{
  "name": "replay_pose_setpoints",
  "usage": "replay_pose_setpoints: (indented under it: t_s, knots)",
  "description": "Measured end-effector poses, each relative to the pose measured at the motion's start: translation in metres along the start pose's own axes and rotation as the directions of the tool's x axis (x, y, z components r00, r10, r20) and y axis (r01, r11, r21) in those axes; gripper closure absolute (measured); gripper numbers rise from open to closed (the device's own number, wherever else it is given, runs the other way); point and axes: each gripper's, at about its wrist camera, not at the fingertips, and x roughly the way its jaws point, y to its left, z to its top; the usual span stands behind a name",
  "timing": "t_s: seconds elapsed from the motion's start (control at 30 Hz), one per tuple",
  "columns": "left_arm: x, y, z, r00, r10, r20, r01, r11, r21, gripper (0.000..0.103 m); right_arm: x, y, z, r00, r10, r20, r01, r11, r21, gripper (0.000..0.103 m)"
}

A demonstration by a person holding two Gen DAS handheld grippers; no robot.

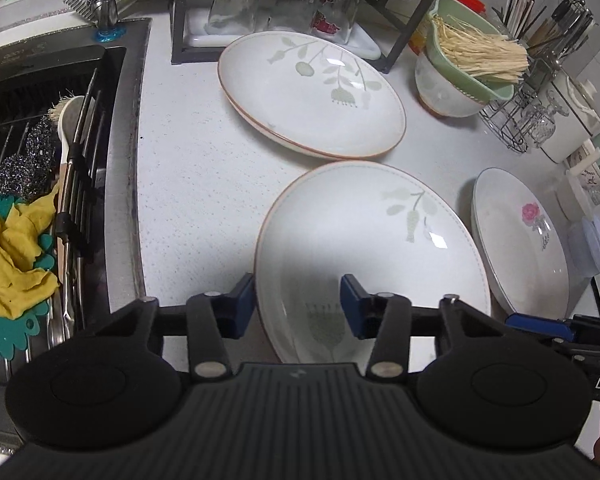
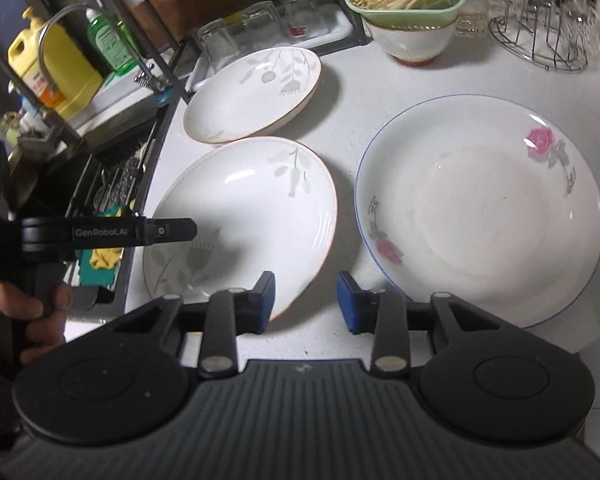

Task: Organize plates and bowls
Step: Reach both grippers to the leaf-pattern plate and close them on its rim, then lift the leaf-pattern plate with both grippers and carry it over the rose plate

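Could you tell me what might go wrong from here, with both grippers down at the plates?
1. The left gripper straddles the near leaf plate's left rim; a thin edge grip could slip, dropping it.
2. That plate lies close to the far leaf plate and the rose plate; tilting it may knock them.
3. The right gripper hangs over bare counter between plates, gripping nothing.

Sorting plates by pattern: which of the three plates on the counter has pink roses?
The rose plate, rightmost on the counter: blue-rimmed with pink roses. The other two plates carry pale green leaf prints and brownish rims.
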Motion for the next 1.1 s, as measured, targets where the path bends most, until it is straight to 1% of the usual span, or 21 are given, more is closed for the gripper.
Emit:
replay_pose_setpoints:
  t_s: [0.03, 0.2, 0.37, 0.47, 0.63, 0.8, 0.9, 1.1]
  knots:
    - [0.002, 0.002, 0.001, 1.000, -0.004, 0.001, 0.004, 1.000, -0.005, 0.059, 0.002, -0.001, -0.001, 1.000, -0.005, 0.002, 0.005, 1.000, 0.007, 0.073]
    - [0.006, 0.009, 0.007, 1.000, -0.012, 0.016, 0.012, 1.000, -0.013, 0.070, 0.009, -0.002, 0.003, 1.000, -0.013, 0.004, 0.013, 0.998, 0.058, 0.087]
    - [0.010, 0.014, 0.011, 0.999, -0.025, 0.026, 0.025, 1.000, 0.005, 0.077, 0.017, -0.001, 0.005, 0.999, -0.031, 0.018, 0.030, 0.996, 0.087, 0.088]
    - [0.013, 0.016, 0.013, 0.999, -0.038, 0.027, 0.038, 0.999, 0.015, 0.079, 0.022, -0.004, 0.004, 0.999, -0.027, 0.024, 0.024, 0.994, 0.110, 0.089]
    - [0.016, 0.023, 0.018, 0.997, -0.075, 0.014, 0.075, 0.997, -0.007, 0.079, 0.033, -0.008, 0.005, 1.000, -0.011, 0.018, 0.008, 0.988, 0.152, 0.089]
    - [0.014, 0.027, 0.020, 0.994, -0.110, -0.012, 0.110, 0.993, -0.033, 0.079, 0.034, -0.014, 0.007, 1.000, 0.011, 0.006, -0.012, 0.980, 0.201, 0.088]
    - [0.011, 0.030, 0.020, 0.992, -0.125, -0.034, 0.123, 0.991, -0.051, 0.079, 0.033, -0.011, 0.009, 1.000, 0.007, -0.017, -0.004, 0.983, 0.182, 0.088]
    - [0.003, 0.030, 0.023, 0.986, -0.149, -0.070, 0.146, 0.988, -0.051, 0.079, 0.023, -0.012, 0.012, 0.999, 0.036, -0.034, -0.029, 0.981, 0.190, 0.088]
